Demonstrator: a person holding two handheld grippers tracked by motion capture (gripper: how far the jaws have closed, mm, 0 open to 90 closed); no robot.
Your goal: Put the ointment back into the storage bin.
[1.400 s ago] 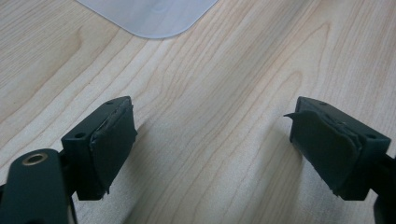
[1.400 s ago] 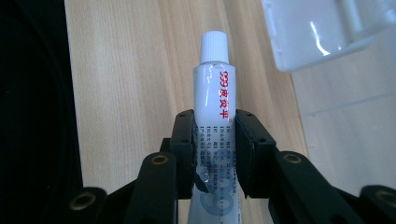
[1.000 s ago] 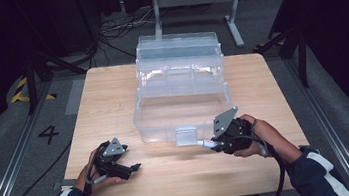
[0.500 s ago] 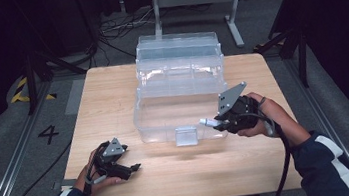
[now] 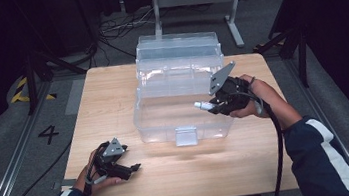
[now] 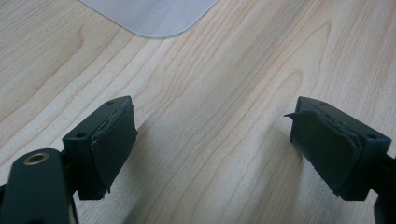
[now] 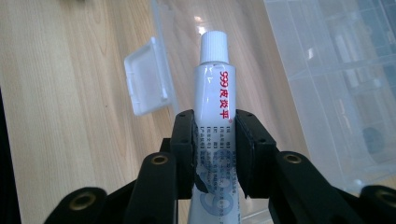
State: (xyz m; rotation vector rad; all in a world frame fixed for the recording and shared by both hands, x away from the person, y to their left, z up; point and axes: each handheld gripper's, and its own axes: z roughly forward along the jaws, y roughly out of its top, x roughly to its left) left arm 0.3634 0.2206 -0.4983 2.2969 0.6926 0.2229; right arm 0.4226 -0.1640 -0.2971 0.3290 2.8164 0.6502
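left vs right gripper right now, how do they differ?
The left gripper has its fingers wide apart with nothing between them; the right gripper is shut on a white tube. In the high view, the left gripper sits low at the wooden table's near edge, while the right gripper is raised beside the clear plastic box. Both are black, hand-held, with a grey plate on top.

The light wooden rectangular surface [image 5: 112, 95] carried a clear plastic storage box [image 5: 180, 120] with stepped open tiers, which stood near its middle and toward the far edge. The box's small white front latch [image 5: 185, 136] hung at its near wall. The person's left hand [image 5: 99, 175] rested on the surface's near left corner.
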